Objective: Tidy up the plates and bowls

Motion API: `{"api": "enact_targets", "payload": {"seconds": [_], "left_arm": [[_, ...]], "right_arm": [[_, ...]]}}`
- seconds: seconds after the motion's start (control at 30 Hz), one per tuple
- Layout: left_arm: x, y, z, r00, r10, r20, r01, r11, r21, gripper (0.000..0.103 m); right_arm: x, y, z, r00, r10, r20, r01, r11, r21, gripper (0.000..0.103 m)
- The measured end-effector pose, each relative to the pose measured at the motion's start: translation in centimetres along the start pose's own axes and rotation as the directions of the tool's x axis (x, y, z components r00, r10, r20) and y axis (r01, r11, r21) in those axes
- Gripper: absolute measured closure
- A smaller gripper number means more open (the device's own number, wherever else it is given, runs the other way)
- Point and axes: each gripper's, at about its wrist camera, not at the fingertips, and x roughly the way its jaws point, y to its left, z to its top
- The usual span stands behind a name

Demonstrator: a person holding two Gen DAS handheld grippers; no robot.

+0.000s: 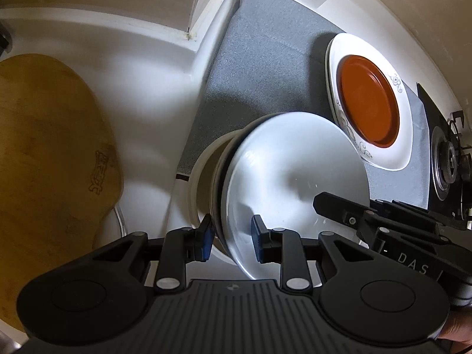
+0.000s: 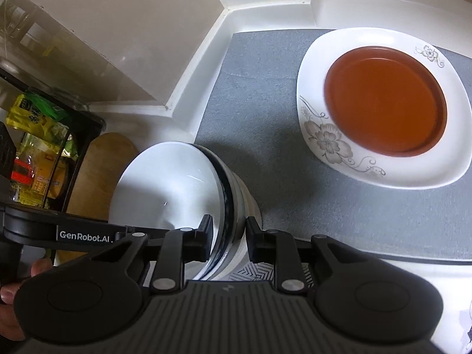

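Both claws grip the same white bowl [image 1: 292, 171], one on each side of its rim. In the left wrist view the left claw [image 1: 233, 236] sits at the lower centre of the frame, its blue-padded fingers [image 1: 206, 237] straddling the rim, one outside the wall and one inside the bowl. The bowl fills the middle of that frame, and the edges showing behind it at its left suggest further bowls nested beneath it, though their count cannot be told. The right claw [image 1: 321, 203] comes in from the right edge and reaches over the far rim. In the right wrist view the right claw [image 2: 228, 236] is at the lower centre, closed on the dark-banded rim of the bowl [image 2: 174, 183], one finger inside and one outside; the bowl lies left of centre, directly ahead of the fingers. A grey mat [image 2: 259, 94] covers the white bench [image 2: 413, 280] beyond. On the mat, in the upper right of the frame and well apart from the bowl, a white flower-patterned plate [image 2: 327, 141] carries an orange plate [image 2: 383, 100]. A wooden board [image 1: 53, 147] stands at the left of the left view.
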Motion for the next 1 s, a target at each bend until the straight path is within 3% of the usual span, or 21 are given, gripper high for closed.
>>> {"api": "enact_targets", "payload": {"seconds": [0.63, 0.83, 1.0], "left_arm": [[-1.0, 2.3, 1.4, 0.999, -0.049, -0.015, 0.048, 0.997, -0.067, 0.077], [-1.5, 2.6, 1.5, 0.999, -0.032, -0.01, 0.031, 0.998, -0.056, 0.075], [-2.7, 2.4, 1.3, 1.0, -0.021, 0.021, 0.022, 0.999, -0.024, 0.076]], "right_arm": [[-0.4, 0.1, 1.2, 0.999, 0.015, -0.04, -0.019, 0.994, -0.111, 0.077], [0.8, -0.5, 0.8, 0.998, 0.033, -0.057, -0.037, 0.997, -0.067, 0.078], [-0.1, -0.7, 0.9, 1.0, 0.03, -0.009, -0.03, 0.998, -0.048, 0.078]]}}
